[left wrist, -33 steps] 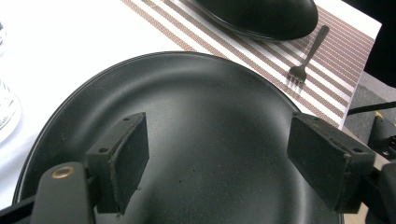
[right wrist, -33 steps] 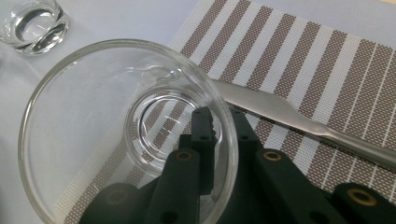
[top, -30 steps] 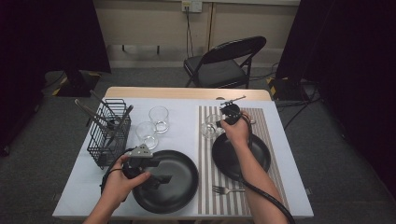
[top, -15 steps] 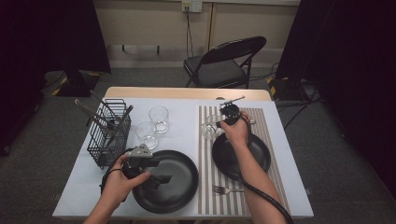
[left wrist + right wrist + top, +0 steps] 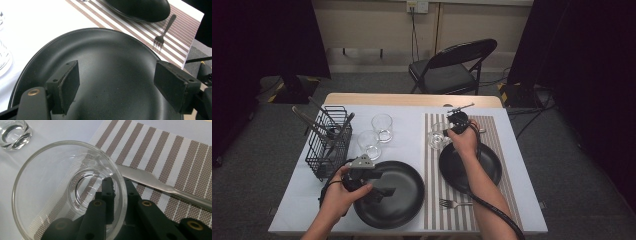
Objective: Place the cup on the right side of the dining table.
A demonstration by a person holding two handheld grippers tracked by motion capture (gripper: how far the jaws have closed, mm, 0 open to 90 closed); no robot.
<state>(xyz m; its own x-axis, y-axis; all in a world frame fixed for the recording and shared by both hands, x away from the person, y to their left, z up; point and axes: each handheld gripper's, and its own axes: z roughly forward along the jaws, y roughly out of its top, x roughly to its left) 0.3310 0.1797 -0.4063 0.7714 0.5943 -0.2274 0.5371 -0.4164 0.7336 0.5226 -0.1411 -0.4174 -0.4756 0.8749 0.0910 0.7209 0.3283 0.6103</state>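
Right gripper [image 5: 117, 187] is clamped on the rim of the clear, round drinking glass [image 5: 67, 192] at the striped placemat's [image 5: 492, 130] far-left corner — one jaw inside, one outside. Rigid, slick, breakable; probably light. Rim pinch works; keep it upright. Left gripper [image 5: 117, 85] gapes over the black round plate [image 5: 112, 62], holding nothing. No change from the earlier frames.

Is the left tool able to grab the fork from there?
Probably yes. The left tool is open over the big black plate, holding nothing. The fork lies uncovered on the striped mat, just past the plate's edge.
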